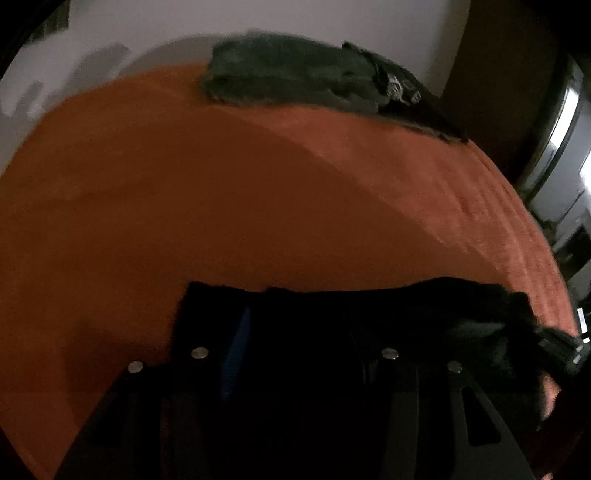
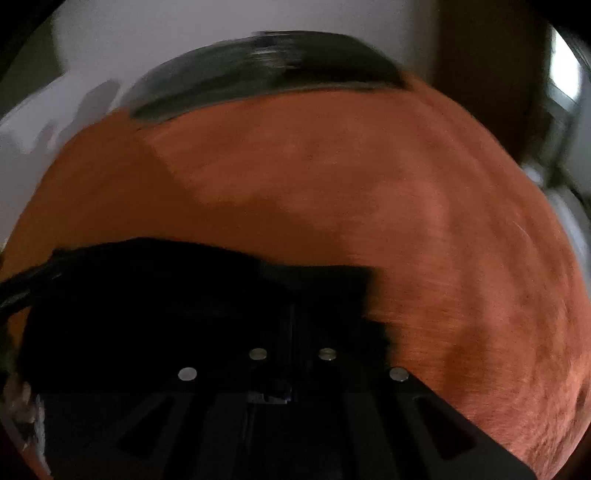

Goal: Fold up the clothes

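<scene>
A black garment (image 1: 443, 314) lies along the near side of an orange bedspread (image 1: 184, 184). My left gripper (image 1: 299, 321) stands over the garment's left end with its jaws apart. The dark cloth sits between and under the fingers, and I see no pad pressing on it. A blue pad (image 1: 236, 350) shows on the left finger. In the right wrist view, my right gripper (image 2: 291, 295) has its fingers together on the right end of the black garment (image 2: 147, 295). That gripper also shows at the cloth's far right end (image 1: 561, 350) in the left wrist view.
A folded dark green pile (image 1: 288, 70) sits at the far edge of the bed, blurred in the right wrist view (image 2: 266, 62). A dark printed garment (image 1: 399, 85) lies beside it. A pale wall (image 1: 147, 22) rises behind, with a dark door (image 1: 491, 74) at the right.
</scene>
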The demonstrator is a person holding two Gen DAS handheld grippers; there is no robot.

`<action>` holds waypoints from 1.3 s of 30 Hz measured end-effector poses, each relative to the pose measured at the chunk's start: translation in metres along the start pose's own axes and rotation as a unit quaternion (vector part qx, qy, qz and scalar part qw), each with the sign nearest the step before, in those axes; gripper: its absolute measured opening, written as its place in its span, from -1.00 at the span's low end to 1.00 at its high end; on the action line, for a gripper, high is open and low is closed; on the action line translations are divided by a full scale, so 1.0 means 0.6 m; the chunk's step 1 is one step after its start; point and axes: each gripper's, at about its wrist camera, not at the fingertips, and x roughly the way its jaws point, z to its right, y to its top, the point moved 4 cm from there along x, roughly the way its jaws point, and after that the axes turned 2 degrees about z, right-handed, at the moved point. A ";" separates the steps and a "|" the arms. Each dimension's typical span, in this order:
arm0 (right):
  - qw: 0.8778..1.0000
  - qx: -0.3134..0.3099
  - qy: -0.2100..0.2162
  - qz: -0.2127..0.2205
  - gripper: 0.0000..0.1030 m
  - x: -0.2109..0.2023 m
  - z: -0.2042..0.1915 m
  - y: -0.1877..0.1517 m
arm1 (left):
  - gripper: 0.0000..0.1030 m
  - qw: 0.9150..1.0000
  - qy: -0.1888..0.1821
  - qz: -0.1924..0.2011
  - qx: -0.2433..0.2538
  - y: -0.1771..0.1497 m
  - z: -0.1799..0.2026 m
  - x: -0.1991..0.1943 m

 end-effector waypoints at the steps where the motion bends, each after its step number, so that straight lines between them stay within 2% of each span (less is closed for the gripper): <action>1: 1.000 0.023 0.018 0.000 -1.00 0.003 0.018 -0.002 | -0.01 1.000 -0.001 0.007 0.003 -0.004 0.003 0.004; 3: 0.999 0.027 0.020 0.003 -1.00 -0.008 0.020 0.001 | -0.01 1.000 0.009 0.009 0.008 -0.004 0.003 -0.006; 5: 0.999 0.014 0.013 0.029 -1.00 -0.037 0.002 0.010 | -0.01 1.000 0.030 0.004 0.001 0.008 0.005 -0.027; 6: 0.999 0.008 0.018 0.046 -1.00 -0.059 -0.011 0.017 | 0.00 1.000 0.029 0.004 -0.009 0.009 0.006 -0.045; 8: 0.997 -0.010 0.028 0.074 -1.00 -0.099 -0.041 0.025 | 0.09 1.000 0.000 0.006 -0.023 0.009 0.018 -0.060; 9: 0.997 -0.017 0.036 0.072 -0.99 -0.101 -0.059 0.023 | 0.14 1.000 -0.007 0.005 -0.023 0.004 0.025 -0.061; 12: 0.997 -0.035 0.049 0.052 -0.99 -0.078 -0.099 0.007 | 0.17 1.000 0.011 -0.004 0.011 -0.026 0.043 -0.036; 14: 0.997 -0.050 0.042 0.030 -0.99 -0.038 -0.103 -0.009 | 0.19 1.000 0.008 0.008 0.023 -0.031 0.039 -0.026; 17: 0.997 -0.029 0.059 0.032 -1.00 -0.015 -0.069 -0.021 | 0.20 0.999 0.002 0.020 0.027 -0.027 0.029 -0.027; 19: 0.998 -0.015 0.045 0.044 -1.00 -0.025 -0.043 -0.021 | 0.21 0.998 0.032 0.035 0.038 -0.022 0.019 -0.031; 20: 0.999 -0.009 0.024 0.047 -1.00 -0.022 -0.034 -0.014 | 0.23 0.998 0.043 0.040 0.030 -0.022 0.006 -0.036; 21: 0.999 0.006 0.013 0.047 -1.00 -0.023 -0.020 -0.014 | 0.31 0.999 0.037 0.038 0.009 -0.023 -0.011 -0.038; 23: 0.999 0.028 0.024 0.040 -1.00 -0.017 -0.001 -0.016 | 0.47 0.999 0.011 0.021 -0.030 -0.027 -0.034 -0.026; 24: 0.998 0.038 0.030 0.036 -1.00 -0.014 0.008 -0.017 | 0.62 0.999 0.000 0.011 -0.048 -0.029 -0.045 -0.018; 25: 0.998 0.033 0.028 0.039 -1.00 -0.014 0.007 -0.018 | 0.65 0.998 -0.010 0.003 -0.061 -0.030 -0.052 -0.010; 30: 0.999 0.030 0.029 0.029 -1.00 -0.008 0.010 -0.014 | 0.65 0.999 0.004 0.002 -0.041 -0.026 -0.043 -0.016; 33: 0.995 0.062 0.067 0.038 -0.99 -0.057 0.032 0.016 | 0.64 1.000 -0.002 0.004 -0.021 -0.015 -0.047 -0.075; 37: 0.991 0.047 0.127 0.013 -0.90 -0.145 0.069 -0.001 | 0.65 0.998 -0.058 -0.020 0.009 -0.039 -0.074 -0.170; 38: 0.989 0.045 0.144 0.002 -0.78 -0.161 0.082 -0.012 | 0.65 0.996 -0.078 -0.031 0.003 -0.051 -0.089 -0.187; 39: 0.987 0.050 0.153 -0.010 -0.53 -0.170 0.095 -0.026 | 0.65 0.994 -0.098 -0.046 -0.009 -0.064 -0.108 -0.201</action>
